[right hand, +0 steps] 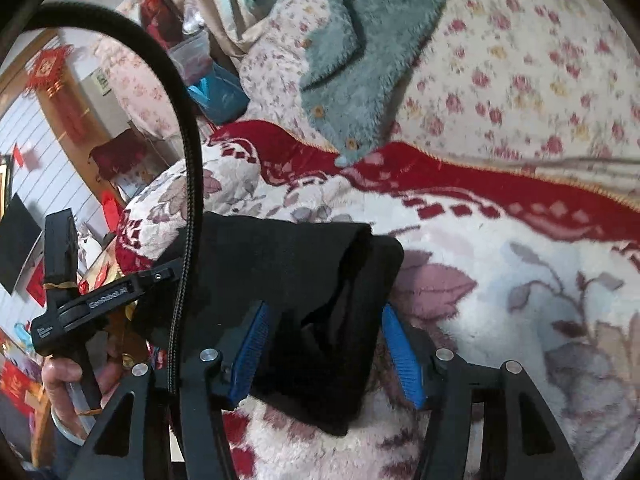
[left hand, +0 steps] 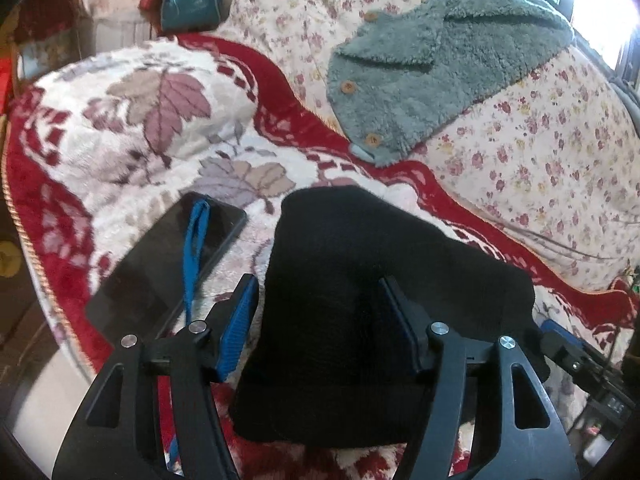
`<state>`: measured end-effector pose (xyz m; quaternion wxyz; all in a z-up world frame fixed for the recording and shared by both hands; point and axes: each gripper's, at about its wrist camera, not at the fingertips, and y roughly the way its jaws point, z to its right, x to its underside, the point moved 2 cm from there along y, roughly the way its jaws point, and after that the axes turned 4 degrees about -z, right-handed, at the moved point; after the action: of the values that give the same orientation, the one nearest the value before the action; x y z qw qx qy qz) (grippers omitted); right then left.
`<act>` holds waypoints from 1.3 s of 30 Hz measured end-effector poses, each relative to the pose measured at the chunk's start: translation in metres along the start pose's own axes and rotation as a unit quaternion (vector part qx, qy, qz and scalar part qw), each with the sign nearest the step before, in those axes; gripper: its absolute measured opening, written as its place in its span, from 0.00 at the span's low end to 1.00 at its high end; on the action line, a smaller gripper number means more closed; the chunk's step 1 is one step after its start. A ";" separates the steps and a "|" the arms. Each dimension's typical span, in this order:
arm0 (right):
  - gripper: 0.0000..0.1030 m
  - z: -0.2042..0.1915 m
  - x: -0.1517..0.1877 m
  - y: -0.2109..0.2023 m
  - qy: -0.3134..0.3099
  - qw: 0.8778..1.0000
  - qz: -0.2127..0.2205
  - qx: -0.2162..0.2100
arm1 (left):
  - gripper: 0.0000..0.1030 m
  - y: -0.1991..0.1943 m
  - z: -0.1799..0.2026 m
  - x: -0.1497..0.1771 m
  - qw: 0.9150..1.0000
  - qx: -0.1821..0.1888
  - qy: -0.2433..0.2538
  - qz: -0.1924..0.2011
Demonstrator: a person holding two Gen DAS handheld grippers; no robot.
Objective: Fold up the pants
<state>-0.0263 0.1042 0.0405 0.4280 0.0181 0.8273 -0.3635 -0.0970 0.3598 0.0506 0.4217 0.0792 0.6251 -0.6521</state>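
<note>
A bed covered by a plush blanket (left hand: pixel 120 128), white with mauve leaves and a red border, fills both views and serves as the landmark here. On the blanket, at its near edge, lie the black pants (left hand: pixel 360 300), already folded down into a thick, compact bundle (the fabric is so dark that its layers are hard to separate by eye). Beyond the blanket's red border, on a flowered sheet (left hand: pixel 540 168), rests a grey fleece jacket (left hand: pixel 432 72) with wooden buttons. On the blanket just left of the pants lies a black tablet (left hand: pixel 160 276) with a blue strap (left hand: pixel 196 248) across it. The left gripper (left hand: pixel 320 316) stands with its jaws spread, one blue pad off the pants' left side, the other over the cloth, neither pressing. The right gripper (right hand: pixel 324 340) likewise stands wide, straddling the bundle's right end without squeezing it. Both appear to be letting go. The likely trouble: a pad dragging on the fuzzy cloth as a gripper lifts away could pull the top layer loose, and the upper flap (right hand: pixel 304 240), which sits raised in the right view, could spring open. The left pad also sits near the blue strap and could snag it.
</note>
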 end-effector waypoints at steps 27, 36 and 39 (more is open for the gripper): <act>0.55 -0.045 0.035 -0.043 -0.051 0.999 0.001 -0.017 | 0.60 -0.071 0.057 0.050 0.997 -0.037 0.044 0.055; 0.55 -0.042 0.044 -0.049 -0.054 0.998 0.004 -0.015 | 0.60 -0.077 0.073 0.064 0.995 -0.045 0.058 0.065; 0.55 -0.038 0.046 -0.050 -0.050 0.999 0.004 -0.016 | 0.60 -0.078 0.078 0.067 0.995 -0.045 0.059 0.066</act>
<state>-0.0987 0.0781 0.0510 0.4705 -0.0031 0.8104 -0.3492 -0.1568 0.2497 0.0825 0.4296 0.1390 0.6711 -0.5880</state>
